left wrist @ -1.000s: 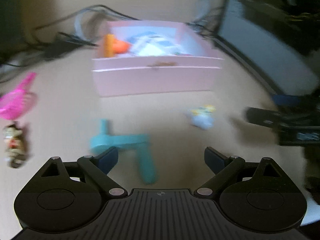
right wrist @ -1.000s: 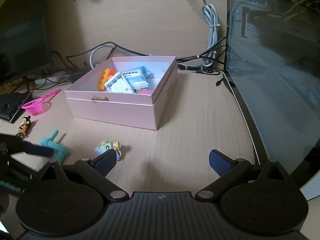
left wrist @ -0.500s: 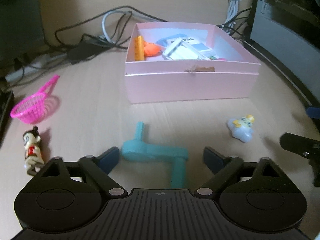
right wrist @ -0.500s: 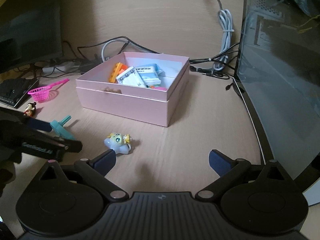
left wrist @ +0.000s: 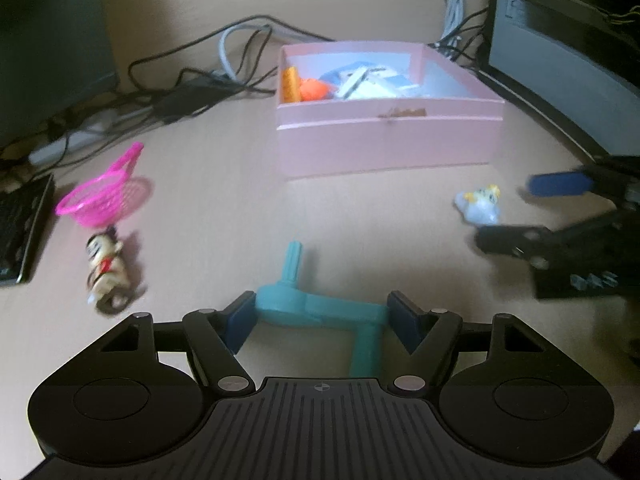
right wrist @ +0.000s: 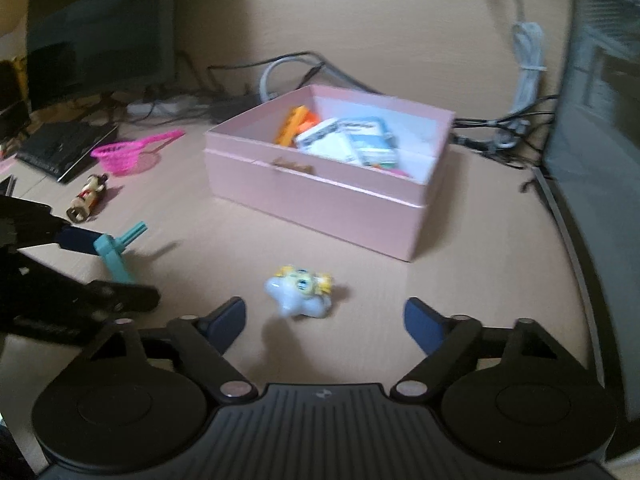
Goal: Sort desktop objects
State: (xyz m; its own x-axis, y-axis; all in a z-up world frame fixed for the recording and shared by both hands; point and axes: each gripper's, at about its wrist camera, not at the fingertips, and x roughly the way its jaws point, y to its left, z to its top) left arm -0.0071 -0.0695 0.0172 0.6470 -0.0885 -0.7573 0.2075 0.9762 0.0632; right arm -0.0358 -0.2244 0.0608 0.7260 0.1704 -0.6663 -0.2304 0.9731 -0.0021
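A teal crank-shaped toy (left wrist: 320, 312) lies on the desk between the fingers of my left gripper (left wrist: 324, 320), whose pads touch both its ends; it also shows in the right wrist view (right wrist: 116, 254). A small pale blue and yellow figurine (right wrist: 298, 292) lies just ahead of my open right gripper (right wrist: 324, 318); it also shows in the left wrist view (left wrist: 478, 206). A pink box (left wrist: 384, 140) with several items inside stands behind them, and shows in the right wrist view too (right wrist: 320, 204).
A pink toy net (left wrist: 106, 194) and a small doll figure (left wrist: 106, 270) lie to the left. A keyboard (left wrist: 20, 228), a monitor (right wrist: 100, 44) and cables (left wrist: 200, 92) line the back left. A computer case (right wrist: 600, 120) stands on the right.
My left gripper has moved forward and closed around the teal toy. My right gripper has moved left toward the blue figurine, which now sits between its fingers' line.
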